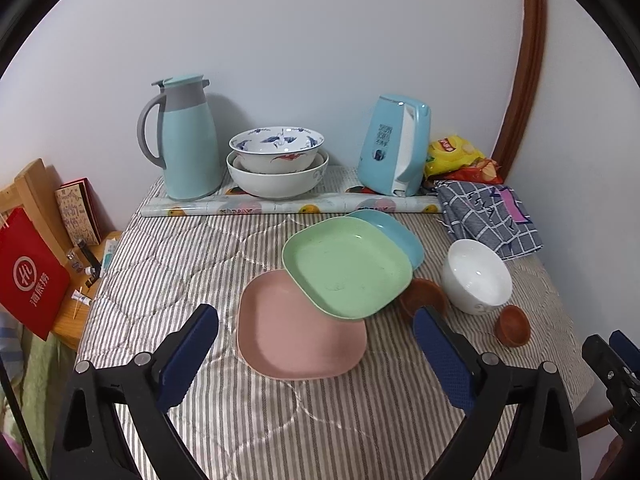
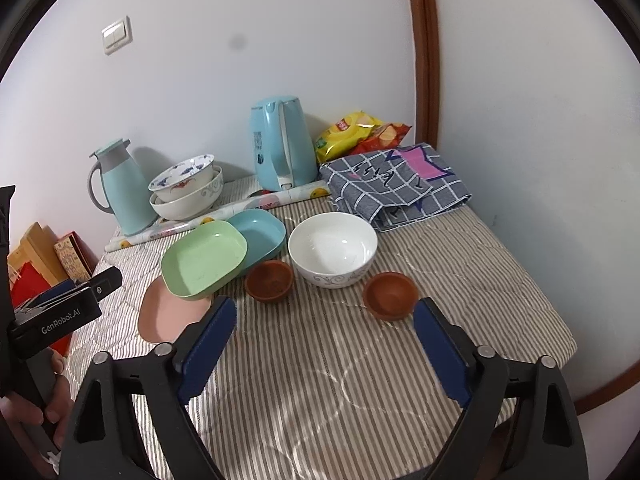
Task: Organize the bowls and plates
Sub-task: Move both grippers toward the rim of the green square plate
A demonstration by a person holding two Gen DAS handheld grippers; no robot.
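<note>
A green plate lies tilted across a pink plate and a blue plate on the striped table. A white bowl stands to their right, with two small brown bowls beside it. Two patterned bowls sit nested at the back. My left gripper is open and empty above the pink plate. My right gripper is open and empty, just short of the white bowl and the brown bowls. The green plate also shows in the right wrist view.
A teal thermos, a blue kettle, a rolled sheet, a snack bag and a checked cloth line the back. A red bag and boxes stand left of the table. Walls close the back and right.
</note>
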